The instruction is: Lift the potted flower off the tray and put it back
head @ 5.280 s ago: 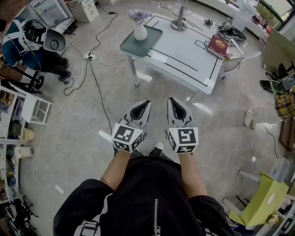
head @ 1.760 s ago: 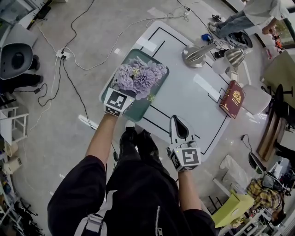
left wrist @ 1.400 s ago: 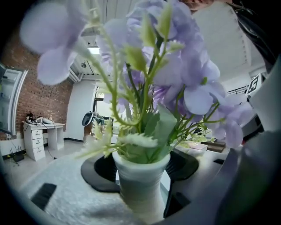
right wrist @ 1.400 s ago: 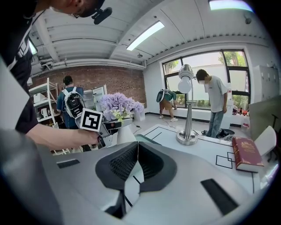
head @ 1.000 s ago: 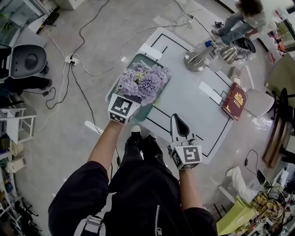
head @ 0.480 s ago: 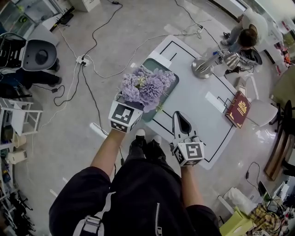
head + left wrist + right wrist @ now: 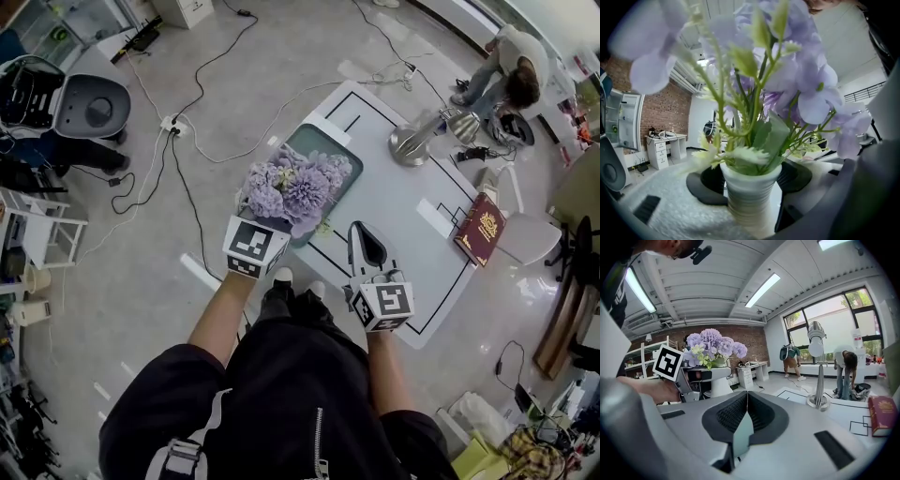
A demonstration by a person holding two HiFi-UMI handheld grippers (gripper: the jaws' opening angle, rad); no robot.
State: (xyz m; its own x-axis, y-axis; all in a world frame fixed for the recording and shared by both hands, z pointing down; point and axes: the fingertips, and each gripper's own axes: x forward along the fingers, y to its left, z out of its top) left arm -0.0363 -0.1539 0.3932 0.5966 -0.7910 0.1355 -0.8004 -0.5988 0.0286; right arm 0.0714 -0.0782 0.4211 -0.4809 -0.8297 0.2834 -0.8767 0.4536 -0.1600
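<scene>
Seen from my head, looking steeply down, I am standing at the near corner of a white desk (image 7: 394,206) marked with black lines, which is filling the centre and right of the frame.

My left hand-held gripper (image 7: 750,178) is clamping the potted flower (image 7: 295,187). In the left gripper view its two dark jaws are pressing on either side of the white ribbed pot (image 7: 749,201), low on the body, so the pot is staying upright and the stems are spreading freely above. The purple blossoms are filling the top of that view.

In the head view the flower is sitting at centre frame, covering the near end of the green tray (image 7: 328,150). The tray is lying on the desk's upper-left corner. I judge the pot to be raised just clear of it, ready for setting back down.

My right hand-held gripper (image 7: 746,401) is empty, with its jaws pressed together. I am hovering it over the near edge of the desk, lower centre, out of the flower's way, since one grip is enough for this pot.

A silver lamp (image 7: 419,141) is standing at upper right on the desk, and a red book (image 7: 479,234) is lying at the right. Both are well apart from the tray.
</scene>
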